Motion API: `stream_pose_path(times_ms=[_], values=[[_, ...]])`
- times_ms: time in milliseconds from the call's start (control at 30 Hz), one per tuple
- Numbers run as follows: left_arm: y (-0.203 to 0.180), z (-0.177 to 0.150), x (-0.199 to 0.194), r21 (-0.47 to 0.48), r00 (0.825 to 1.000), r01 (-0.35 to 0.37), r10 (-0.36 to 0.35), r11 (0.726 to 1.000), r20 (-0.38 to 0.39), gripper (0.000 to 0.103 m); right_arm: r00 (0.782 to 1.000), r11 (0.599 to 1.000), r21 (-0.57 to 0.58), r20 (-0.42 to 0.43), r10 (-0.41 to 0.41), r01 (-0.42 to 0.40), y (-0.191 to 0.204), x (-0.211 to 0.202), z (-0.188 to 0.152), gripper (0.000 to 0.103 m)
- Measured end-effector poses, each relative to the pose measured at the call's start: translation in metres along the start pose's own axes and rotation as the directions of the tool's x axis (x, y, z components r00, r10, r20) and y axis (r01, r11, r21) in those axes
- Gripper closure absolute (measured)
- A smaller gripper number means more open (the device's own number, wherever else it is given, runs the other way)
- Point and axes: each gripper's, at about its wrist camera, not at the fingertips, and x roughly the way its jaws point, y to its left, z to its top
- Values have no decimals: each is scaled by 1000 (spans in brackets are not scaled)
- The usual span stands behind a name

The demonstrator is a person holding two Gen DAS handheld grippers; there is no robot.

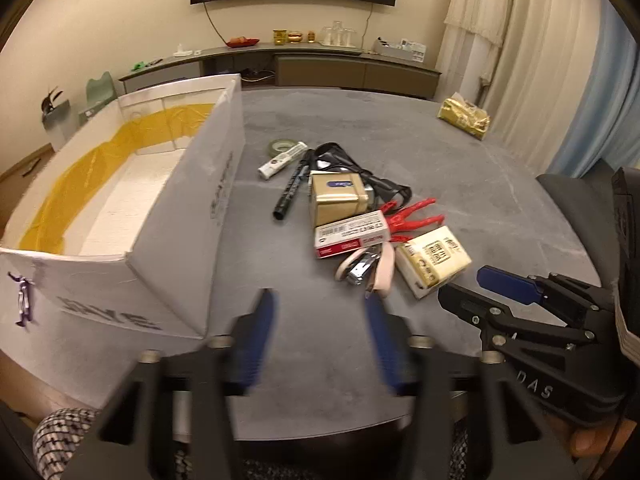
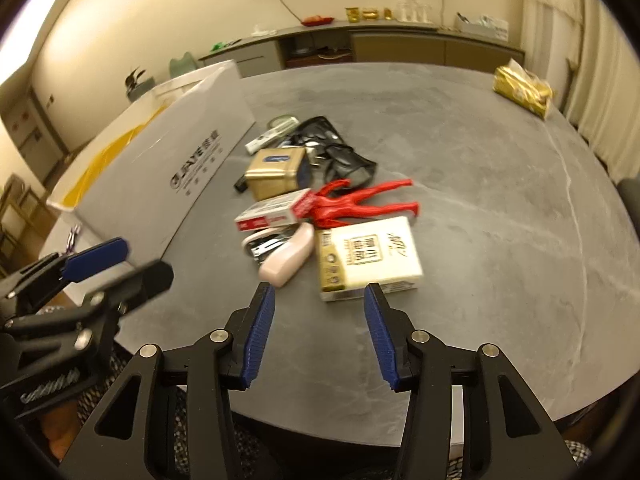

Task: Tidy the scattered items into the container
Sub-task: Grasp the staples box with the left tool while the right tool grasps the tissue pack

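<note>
Both grippers empty, jaws spread: left gripper (image 1: 320,300) near the white box (image 1: 176,216), right gripper (image 2: 320,294) just short of the cream carton (image 2: 366,258). Carton lies flat on the grey surface (image 2: 480,240), at the near edge of the clutter, touching the pink stapler (image 2: 286,258) and the red clip (image 2: 352,204). Probably light, stiff cardboard (glossy, could slip); best pinched across its short sides.

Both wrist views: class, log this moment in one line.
left tongs: open, empty | right tongs: open, nearing cream box | white container: no items visible inside
</note>
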Motion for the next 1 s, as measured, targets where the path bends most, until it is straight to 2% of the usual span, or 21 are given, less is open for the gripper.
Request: stream_pose_path(times_ms=[300, 467, 567, 600, 667, 733, 767, 800, 900, 1000], values=[[-11, 11, 34, 40, 997, 77, -76, 996, -21, 29, 999, 1000, -12, -46, -15, 15, -18, 26, 9, 45], [-4, 24, 54, 61, 997, 78, -77, 995, -10, 29, 998, 1000, -17, -59, -10, 9, -28, 39, 20, 43], [1, 32, 74, 65, 993, 115, -113, 991, -39, 29, 998, 1000, -8, -59, 2, -2, -36, 48, 24, 39], [0, 33, 81, 74, 990, 137, -133, 988, -55, 25, 999, 1000, -18, -50, -2, 1, -36, 49, 24, 38], [0, 35, 95, 91, 985, 160, -153, 983, -81, 24, 997, 999, -22, -55, -47, 46, -39, 55, 25, 37], [0, 37, 109, 90, 981, 175, -166, 980, -103, 24, 998, 1000, 14, -51, -26, 27, -49, 58, 25, 34], [0, 38, 115, 84, 980, 174, -164, 981, -116, 24, 998, 999, 26, -56, -28, 30, -54, 60, 26, 25], [0, 39, 121, 83, 979, 172, -160, 982, -130, 23, 998, 999, 29, -58, -32, 34, -58, 62, 28, 22], [-3, 42, 130, 89, 974, 194, -181, 977, -135, 22, 998, 998, 59, -60, -1, 4, -65, 66, 31, 22], [-4, 48, 136, 100, 978, 176, -162, 979, -134, 22, 995, 992, 100, -65, 79, -72, -69, 68, 34, 22]])
